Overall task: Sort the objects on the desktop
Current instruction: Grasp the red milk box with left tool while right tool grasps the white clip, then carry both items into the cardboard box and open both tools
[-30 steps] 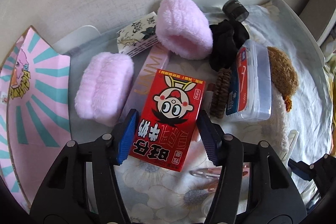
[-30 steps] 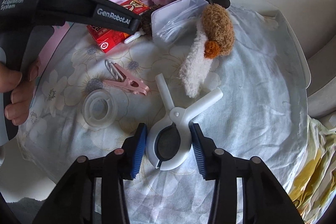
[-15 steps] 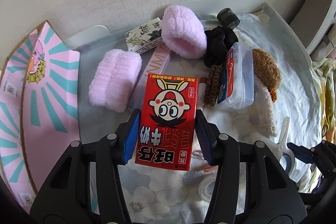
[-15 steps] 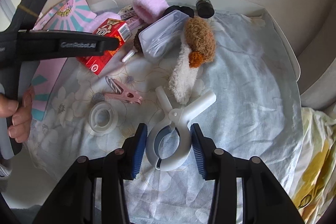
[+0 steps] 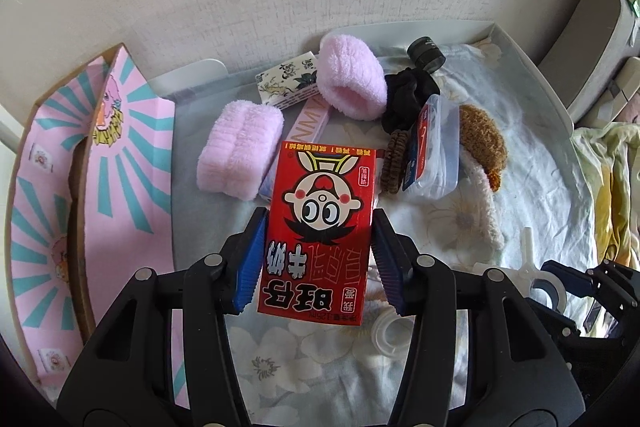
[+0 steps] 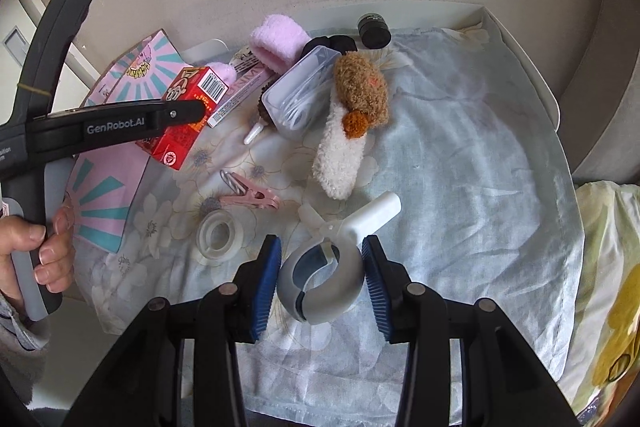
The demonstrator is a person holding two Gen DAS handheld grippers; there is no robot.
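Red carton clamped by "GenRobot.AI" left tool.

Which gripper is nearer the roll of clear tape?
Right. The right gripper holds a white clamp just beside the tape roll; the left gripper holds the red carton farther off.

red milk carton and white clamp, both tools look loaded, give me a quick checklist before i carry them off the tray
1. Left tool gripping the red carton: ok, both pads press its sides.
2. Carton lifted off the cloth: ok, the right wrist view shows it raised above the floral cloth.
3. Right tool gripping the white clamp: ok, pads close against the ring end.
4. Clamp clear of the cloth: cannot tell, its handle may be just above it.
5. Neighbours clear of the clamp: ok, tape roll and pink clothespin lie apart.
6. Drop-off place: cannot tell, none is evident.
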